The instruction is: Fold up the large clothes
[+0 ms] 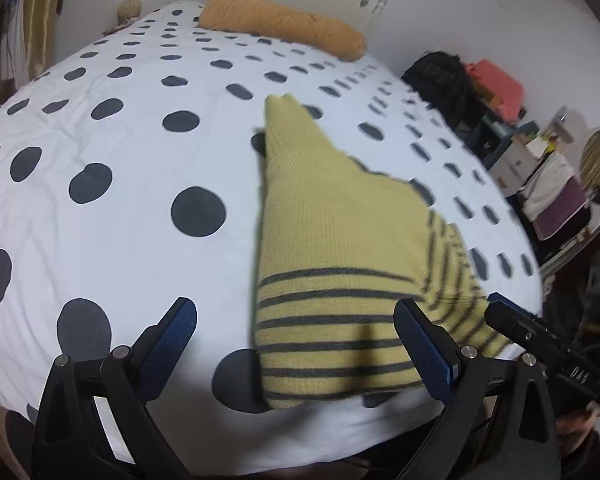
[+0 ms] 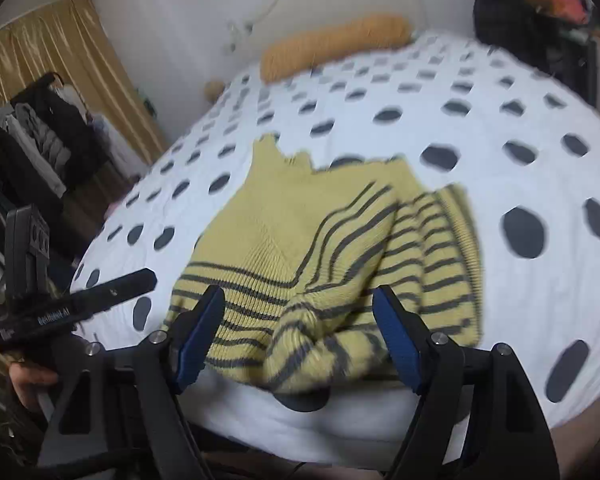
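While the yellow striped sweater (image 1: 332, 240) is lying folded on the polka-dot bed (image 1: 100, 152), I am seeing its long axis running six to twelve o'clock, neck farthest. Both my left gripper (image 1: 296, 340) and right gripper (image 2: 300, 332) are hovering open, gripping nothing.

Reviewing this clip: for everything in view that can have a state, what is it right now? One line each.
left gripper: open, nothing held.
right gripper: open, above the sweater's hem, not gripping.
striped yellow sweater: lying partly folded on the bed, sleeve bunched at the near edge.
polka-dot duvet: spread over the bed, lightly wrinkled.
orange bolster pillow: lying across the head of the bed.
gold curtain: drawn.
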The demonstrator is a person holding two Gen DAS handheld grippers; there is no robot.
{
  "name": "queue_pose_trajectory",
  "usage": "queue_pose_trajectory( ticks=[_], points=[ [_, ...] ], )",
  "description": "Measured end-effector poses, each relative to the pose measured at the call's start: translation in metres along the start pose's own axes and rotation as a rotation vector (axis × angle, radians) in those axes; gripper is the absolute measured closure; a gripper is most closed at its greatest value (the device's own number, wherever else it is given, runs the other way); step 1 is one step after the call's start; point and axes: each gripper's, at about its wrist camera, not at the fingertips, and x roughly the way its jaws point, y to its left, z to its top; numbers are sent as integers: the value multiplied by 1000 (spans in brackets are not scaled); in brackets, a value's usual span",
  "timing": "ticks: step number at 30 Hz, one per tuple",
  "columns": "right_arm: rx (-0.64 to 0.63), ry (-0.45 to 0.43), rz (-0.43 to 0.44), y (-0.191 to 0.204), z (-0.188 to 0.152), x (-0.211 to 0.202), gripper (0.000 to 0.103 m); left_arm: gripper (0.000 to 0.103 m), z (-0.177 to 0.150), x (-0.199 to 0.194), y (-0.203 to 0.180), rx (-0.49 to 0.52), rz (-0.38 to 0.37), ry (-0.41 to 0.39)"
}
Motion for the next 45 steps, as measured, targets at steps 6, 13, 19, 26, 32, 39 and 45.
queue_pose_trajectory(
  ticks=[6, 13, 19, 26, 32, 39, 45],
  points=[
    [26, 237, 14, -27, -12, 62, 78, 4, -11, 40, -5, 15, 11, 80],
    [-97, 82, -85, -5, 7, -2, 83, 3, -7, 34, -2, -43, -55, 76],
    [-127, -17, -330, -27, 20, -27, 86, 1, -11, 32, -11, -29, -74, 51],
    [53, 47, -215, -74, -23, 2, 74, 2, -15, 40, -20, 7, -41, 63],
    [-34, -71, -244, -29, 12, -43, 72, 2, 1, 17, -54, 99, -46, -76],
    [0, 98, -81, -22, 73, 40, 72, 2, -16, 48, -88, 205, 15, 40],
    [112, 189, -178, -76, 72, 88, 103, 1, -34, 69, -91, 266, 99, 55]
  ],
)
